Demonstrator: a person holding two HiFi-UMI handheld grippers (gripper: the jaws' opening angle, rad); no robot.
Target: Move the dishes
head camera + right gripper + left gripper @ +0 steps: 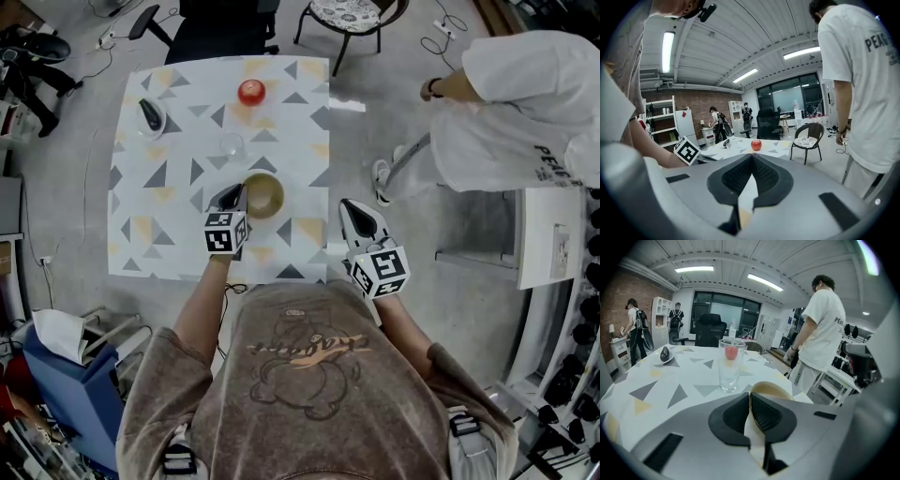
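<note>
The right gripper (360, 217) hangs off the counter's (169, 246) near right corner, jaws pressed together on nothing. The left gripper (751, 398) is the working one: its jaws pinch the near-left rim of the tan bowl (265, 194), which sits mouth-up just ahead and right of them, round, so no long axis. Beyond stand a glass (232, 145), then an apple (251, 91).

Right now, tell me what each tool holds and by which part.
The left tool pinches the tan bowl by its rim, on the bowl's left side. The right tool holds nothing, jaws together.
</note>
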